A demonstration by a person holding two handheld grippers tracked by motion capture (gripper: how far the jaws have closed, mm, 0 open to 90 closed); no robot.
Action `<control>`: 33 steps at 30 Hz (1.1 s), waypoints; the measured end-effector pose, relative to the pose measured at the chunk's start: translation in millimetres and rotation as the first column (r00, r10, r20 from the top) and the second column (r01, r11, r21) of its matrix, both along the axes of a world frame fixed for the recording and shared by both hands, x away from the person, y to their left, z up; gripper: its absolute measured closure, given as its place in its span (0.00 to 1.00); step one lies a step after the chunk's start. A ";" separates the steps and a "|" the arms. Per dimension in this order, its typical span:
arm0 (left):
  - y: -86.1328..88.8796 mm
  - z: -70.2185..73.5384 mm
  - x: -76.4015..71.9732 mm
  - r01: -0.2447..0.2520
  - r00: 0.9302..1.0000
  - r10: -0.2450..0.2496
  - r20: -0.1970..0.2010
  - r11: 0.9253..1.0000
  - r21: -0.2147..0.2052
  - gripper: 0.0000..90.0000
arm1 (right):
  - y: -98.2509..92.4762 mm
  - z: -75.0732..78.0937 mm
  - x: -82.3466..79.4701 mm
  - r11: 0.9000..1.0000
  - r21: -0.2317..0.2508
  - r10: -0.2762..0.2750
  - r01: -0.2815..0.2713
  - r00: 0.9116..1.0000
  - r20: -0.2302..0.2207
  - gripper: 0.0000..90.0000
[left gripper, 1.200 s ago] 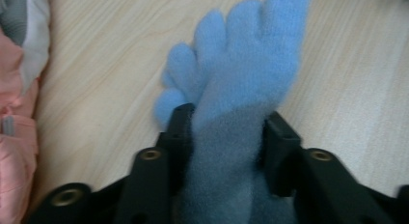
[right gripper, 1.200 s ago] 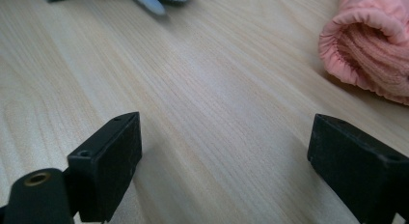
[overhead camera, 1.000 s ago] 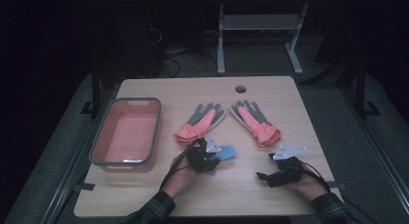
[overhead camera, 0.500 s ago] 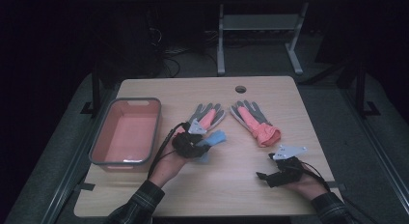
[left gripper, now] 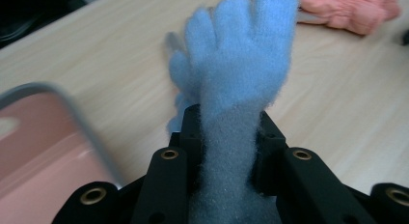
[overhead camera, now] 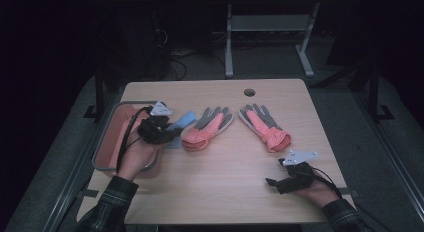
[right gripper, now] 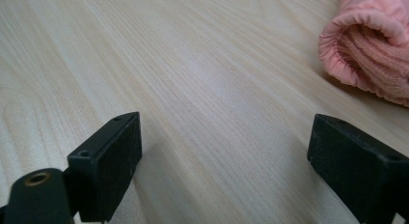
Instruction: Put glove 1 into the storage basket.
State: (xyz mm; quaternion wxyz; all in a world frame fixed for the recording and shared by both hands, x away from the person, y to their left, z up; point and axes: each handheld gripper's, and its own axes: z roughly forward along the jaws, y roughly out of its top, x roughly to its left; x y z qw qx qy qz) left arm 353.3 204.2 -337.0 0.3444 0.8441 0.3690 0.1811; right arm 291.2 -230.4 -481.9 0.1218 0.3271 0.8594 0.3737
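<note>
Your left hand-held gripper point(overhead camera: 165, 129), clamped on the fuzzy blue glove point(left gripper: 236, 64), is right beside the pink bin point(overhead camera: 107, 137), glove fingers pointing away from it.

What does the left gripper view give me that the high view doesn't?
Left gripper view: the left gripper is clamped on the fuzzy blue glove, pinched at its cuff.

High view: the right gripper sits low over the table, a second pink glove lies beyond it, and the whole tray is visible.

Both: blue glove, tray rim, one pink glove, wooden tabletop.
</note>
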 end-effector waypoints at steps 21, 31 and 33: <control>105.6 -46.0 24.5 -0.244 0.963 0.253 -0.090 0.965 0.099 0.78 | 0.2 0.2 0.0 1.000 0.000 -0.003 0.003 1.000 -0.005 0.13; 108.9 -67.5 37.0 -0.254 0.950 0.272 -0.153 0.958 0.131 0.75 | 0.2 0.2 0.1 1.000 0.000 -0.002 0.002 1.000 -0.004 0.13; 108.7 -71.7 40.4 -0.250 0.947 0.273 -0.167 0.957 0.150 0.74 | 0.2 0.2 0.1 1.000 0.001 -0.003 0.003 1.000 -0.004 0.13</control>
